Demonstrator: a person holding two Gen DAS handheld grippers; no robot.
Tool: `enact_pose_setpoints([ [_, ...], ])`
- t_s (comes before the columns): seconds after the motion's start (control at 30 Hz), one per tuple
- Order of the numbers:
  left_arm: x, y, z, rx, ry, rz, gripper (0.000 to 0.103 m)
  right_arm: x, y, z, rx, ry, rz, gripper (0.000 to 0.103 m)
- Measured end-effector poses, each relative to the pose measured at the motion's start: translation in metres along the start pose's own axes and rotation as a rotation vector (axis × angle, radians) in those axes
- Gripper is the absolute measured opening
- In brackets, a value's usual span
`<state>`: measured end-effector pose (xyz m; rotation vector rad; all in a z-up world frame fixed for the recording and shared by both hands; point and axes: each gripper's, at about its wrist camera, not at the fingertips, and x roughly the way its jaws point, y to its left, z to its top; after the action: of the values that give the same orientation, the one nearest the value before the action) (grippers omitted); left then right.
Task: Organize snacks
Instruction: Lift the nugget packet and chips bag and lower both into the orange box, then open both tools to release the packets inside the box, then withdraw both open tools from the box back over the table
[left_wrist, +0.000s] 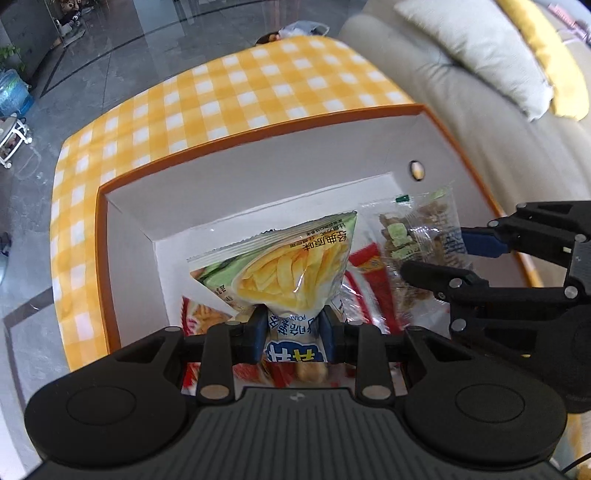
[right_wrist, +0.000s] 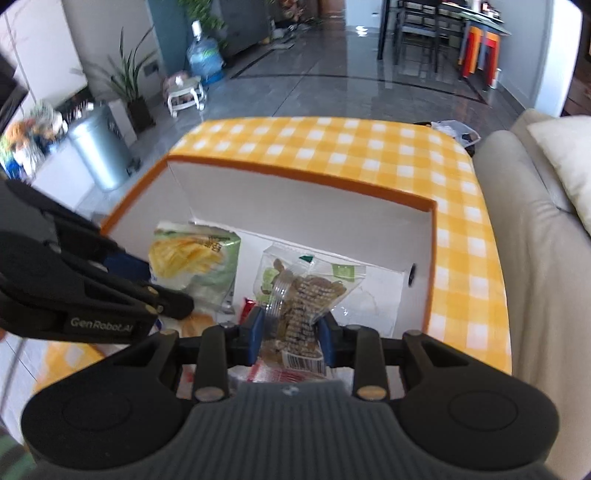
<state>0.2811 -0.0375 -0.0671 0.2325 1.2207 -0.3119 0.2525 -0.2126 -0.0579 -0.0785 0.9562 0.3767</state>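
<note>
My left gripper (left_wrist: 294, 328) is shut on a green-and-white potato chip bag (left_wrist: 284, 266) and holds it over the inside of an orange-rimmed white box (left_wrist: 258, 129). My right gripper (right_wrist: 290, 332) is shut on a clear packet of brown nuts (right_wrist: 299, 291), also held over the box (right_wrist: 295, 173). The right gripper shows in the left wrist view (left_wrist: 454, 258) with the nut packet (left_wrist: 417, 243). The left gripper shows in the right wrist view (right_wrist: 147, 280) with the chip bag (right_wrist: 195, 258). Red-and-white snack packets (left_wrist: 369, 280) lie on the box floor beneath.
The box sits on a table with a yellow-and-white checked cloth (left_wrist: 221, 96). A beige sofa (left_wrist: 480, 110) with a pale cushion (left_wrist: 480, 48) stands right of the table. A metal bin (right_wrist: 99, 147), a potted plant (right_wrist: 129, 85) and a water bottle (right_wrist: 203, 55) stand on the floor beyond.
</note>
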Motion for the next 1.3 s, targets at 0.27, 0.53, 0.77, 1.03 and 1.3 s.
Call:
enact_pose_setpoints([
  [0.27,0.023,0.006,0.025,-0.001,-0.002,0.031,0.033,0.048,-0.006,0.017,-0.050,0.068,-0.033,0.029],
  [0.53,0.052,0.008,0.032,0.000,0.046,0.095,0.035,0.079,-0.010,0.029,-0.062,0.142,-0.074,0.029],
  [0.77,0.055,0.008,0.032,0.006,0.045,0.131,0.041,0.089,-0.011,0.028,-0.062,0.171,-0.085,0.029],
  [1.03,0.048,0.005,0.024,0.044,0.028,0.156,0.057,0.086,-0.006,0.024,-0.095,0.156,-0.120,0.035],
  [1.3,0.020,-0.001,0.014,0.062,-0.036,0.182,0.065,0.062,0.001,0.027,-0.087,0.121,-0.142,0.052],
])
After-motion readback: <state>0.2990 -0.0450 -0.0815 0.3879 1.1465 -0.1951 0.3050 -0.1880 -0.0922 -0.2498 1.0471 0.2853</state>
